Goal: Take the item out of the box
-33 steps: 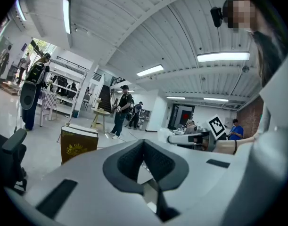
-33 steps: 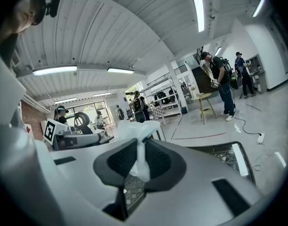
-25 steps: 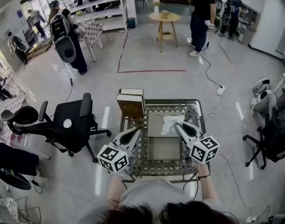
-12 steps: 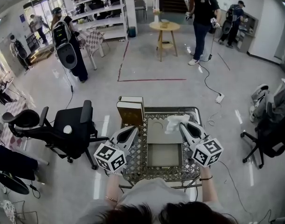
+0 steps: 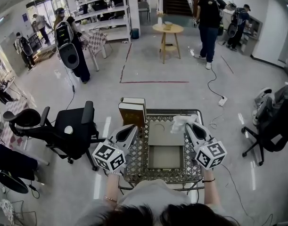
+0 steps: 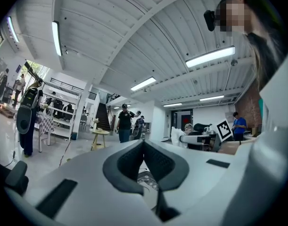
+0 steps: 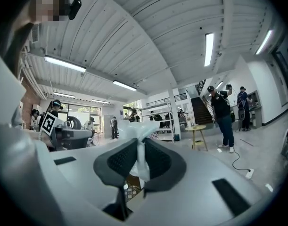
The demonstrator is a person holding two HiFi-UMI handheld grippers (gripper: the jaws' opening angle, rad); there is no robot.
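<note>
Removal looks nearly done: the right hand-held gripper (image 5: pixel 187 124) clamps the white bag (image 5: pixel 178 122) above the far edge of the open box (image 5: pixel 166 134), the left hand-held gripper (image 5: pixel 133 127) sits pinched together and empty, and next the bag needs carrying clear.

Matt cardboard box (image 5: pixel 166 157), crinkled plastic bag (image 5: pixel 179 123)

I see my left gripper (image 5: pixel 133 127) and right gripper (image 5: pixel 187 125) white, with dark grey ribbed pads (image 7: pixel 122 161) and black-and-white checked marker cubes (image 5: pixel 109 157). The item (image 5: pixel 178 122) is white, the box (image 5: pixel 165 134) dull tan, the table (image 5: pixel 140 161) silvery lattice.
</note>
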